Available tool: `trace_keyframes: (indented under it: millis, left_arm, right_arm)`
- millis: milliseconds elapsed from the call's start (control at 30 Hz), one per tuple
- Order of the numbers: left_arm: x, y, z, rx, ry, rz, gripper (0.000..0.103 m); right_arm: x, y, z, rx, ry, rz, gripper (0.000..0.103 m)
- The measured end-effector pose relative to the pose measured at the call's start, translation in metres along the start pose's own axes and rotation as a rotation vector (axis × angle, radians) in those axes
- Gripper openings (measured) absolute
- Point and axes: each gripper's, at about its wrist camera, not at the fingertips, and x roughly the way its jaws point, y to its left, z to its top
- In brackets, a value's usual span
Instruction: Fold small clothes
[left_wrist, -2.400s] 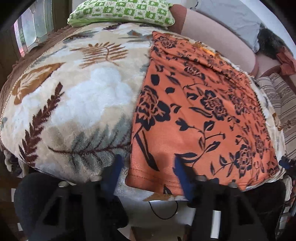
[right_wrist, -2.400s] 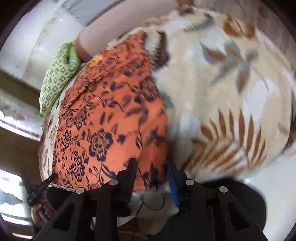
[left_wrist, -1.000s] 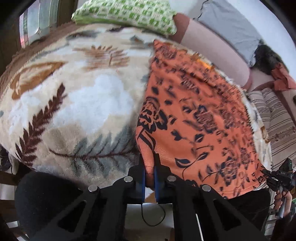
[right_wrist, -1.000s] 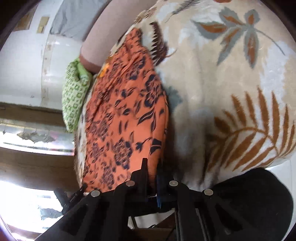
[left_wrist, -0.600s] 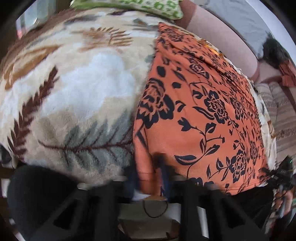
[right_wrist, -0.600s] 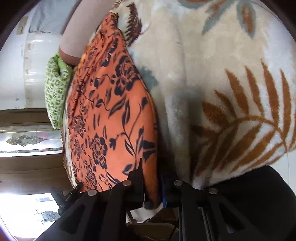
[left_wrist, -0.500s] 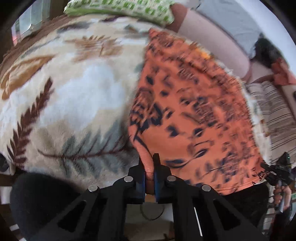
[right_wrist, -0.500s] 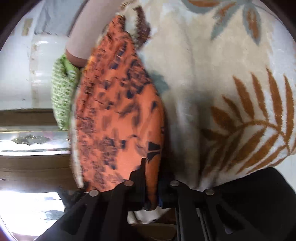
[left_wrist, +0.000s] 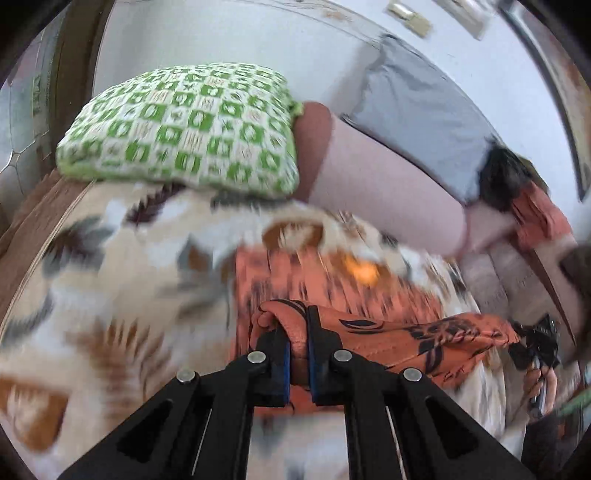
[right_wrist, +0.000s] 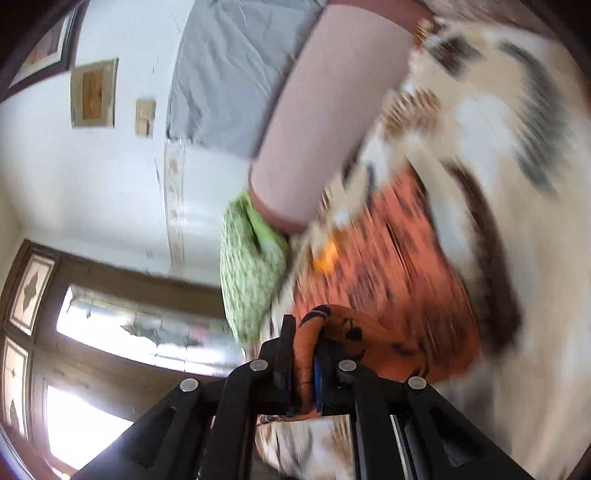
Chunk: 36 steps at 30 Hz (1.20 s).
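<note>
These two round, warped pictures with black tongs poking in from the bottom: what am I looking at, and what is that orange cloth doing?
No robot here: a person holds a pair of tongs in each hand, and each carries a wide-angle camera looking along its fingers. One picture comes from the left tongs, the other from the right tongs, turned sideways.

Both are shut on the orange flowered garment, pinching its edge, with the lifted edge hanging between them above the rest of the cloth. It lies on a leaf-patterned blanket. Behind are a green checked pillow and a pink bolster. The blur means fast movement.
</note>
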Motion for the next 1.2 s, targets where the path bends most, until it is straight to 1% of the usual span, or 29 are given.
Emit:
trace_keyframes:
  millis: [33, 67, 100, 133, 167, 200, 233, 267, 300, 367, 400, 467, 500, 567, 600, 633, 667, 700, 733, 767, 800, 833, 867, 900, 967, 1033, 1100, 1133, 1200]
  left_arm:
    - [0.032, 0.004, 0.018, -0.003, -0.007, 0.037, 0.013]
    - [0.059, 0.010, 0.026, -0.005, 0.015, 0.056, 0.021]
    - [0.097, 0.018, 0.033, -0.003, 0.066, 0.105, 0.046]
    - [0.119, 0.026, 0.033, -0.005, 0.078, 0.171, 0.052]
    - [0.131, 0.035, 0.030, -0.024, 0.074, 0.227, 0.051]
    - [0.136, 0.045, 0.022, -0.058, 0.059, 0.251, 0.051]
    - [0.134, 0.050, 0.014, -0.065, 0.053, 0.226, 0.052]
    - [0.131, 0.053, 0.005, -0.049, 0.056, 0.204, 0.052]
    - [0.125, 0.052, -0.004, -0.013, 0.055, 0.198, 0.053]
    - [0.109, 0.047, -0.026, 0.072, 0.041, 0.196, 0.062]
    - [0.104, 0.046, -0.035, 0.090, 0.055, 0.191, 0.069]
    - [0.101, 0.042, -0.054, 0.104, 0.110, 0.141, 0.069]
    - [0.103, 0.039, -0.061, 0.114, 0.142, 0.120, 0.069]
    - [0.110, 0.033, -0.074, 0.128, 0.158, 0.113, 0.070]
    - [0.117, 0.032, -0.079, 0.124, 0.174, 0.119, 0.074]
    - [0.133, 0.029, -0.084, 0.112, 0.244, 0.125, 0.076]
    - [0.142, 0.027, -0.087, 0.105, 0.280, 0.135, 0.076]
    - [0.146, 0.018, -0.089, 0.150, 0.255, 0.175, 0.076]
    - [0.150, 0.010, -0.090, 0.198, 0.252, 0.198, 0.065]
    - [0.154, 0.004, -0.088, 0.220, 0.265, 0.201, 0.051]
    - [0.157, 0.001, -0.083, 0.204, 0.277, 0.179, 0.024]
    - [0.157, -0.002, -0.073, 0.158, 0.294, 0.161, 0.017]
    - [0.155, -0.006, -0.067, 0.145, 0.291, 0.168, 0.017]
    - [0.148, -0.012, -0.060, 0.149, 0.274, 0.167, 0.016]
    - [0.129, -0.019, -0.051, 0.159, 0.241, 0.162, 0.016]
    - [0.098, -0.029, -0.046, 0.169, 0.200, 0.133, 0.015]
    - [0.070, -0.037, -0.051, 0.196, 0.176, 0.120, 0.015]
    - [0.053, -0.041, -0.058, 0.217, 0.165, 0.113, 0.015]
    - [0.027, -0.037, -0.082, 0.204, 0.182, 0.091, 0.016]
  right_arm:
    - [0.019, -0.005, 0.024, 0.014, -0.013, -0.010, 0.012]
    - [0.041, -0.014, 0.046, 0.008, -0.015, -0.064, 0.016]
    - [0.055, -0.024, 0.058, -0.004, -0.001, -0.135, 0.041]
    - [0.070, -0.040, 0.067, 0.005, -0.002, -0.264, 0.086]
    - [0.078, -0.057, 0.066, 0.021, -0.026, -0.365, 0.093]
    - [0.082, -0.063, 0.063, 0.024, -0.025, -0.350, 0.092]
    - [0.082, -0.069, 0.055, 0.026, -0.021, -0.299, 0.092]
    - [0.076, -0.072, 0.042, 0.010, -0.035, -0.292, 0.092]
    - [0.072, -0.070, 0.033, -0.028, -0.034, -0.323, 0.092]
    - [0.072, -0.064, 0.010, -0.156, 0.041, -0.406, 0.092]
    - [0.075, -0.060, 0.001, -0.213, 0.078, -0.456, 0.092]
    - [0.084, -0.053, -0.006, -0.286, 0.131, -0.487, 0.092]
    - [0.089, -0.052, -0.007, -0.304, 0.142, -0.499, 0.092]
    - [0.107, -0.054, -0.006, -0.299, 0.187, -0.508, 0.092]
    - [0.123, -0.057, -0.004, -0.301, 0.227, -0.516, 0.092]
    - [0.137, -0.063, -0.007, -0.295, 0.277, -0.555, 0.092]
    - [0.145, -0.063, -0.008, -0.307, 0.276, -0.583, 0.092]
    - [0.149, -0.058, -0.013, -0.328, 0.277, -0.585, 0.093]
    - [0.156, -0.054, -0.015, -0.329, 0.298, -0.574, 0.085]
    - [0.160, -0.053, -0.015, -0.289, 0.320, -0.542, 0.072]
    - [0.163, -0.055, -0.014, -0.247, 0.340, -0.519, 0.024]
    - [0.169, -0.055, -0.014, -0.208, 0.353, -0.501, 0.020]
    - [0.168, -0.051, -0.015, -0.220, 0.349, -0.517, 0.020]
    - [0.168, -0.046, -0.016, -0.214, 0.339, -0.509, 0.020]
    - [0.153, -0.029, -0.017, -0.190, 0.293, -0.446, 0.019]
    - [0.136, -0.005, -0.025, -0.216, 0.278, -0.403, 0.019]
    - [0.122, 0.015, -0.038, -0.243, 0.275, -0.380, 0.019]
    - [0.107, 0.024, -0.051, -0.255, 0.272, -0.367, 0.019]
    - [0.078, 0.024, -0.075, -0.232, 0.275, -0.344, 0.019]
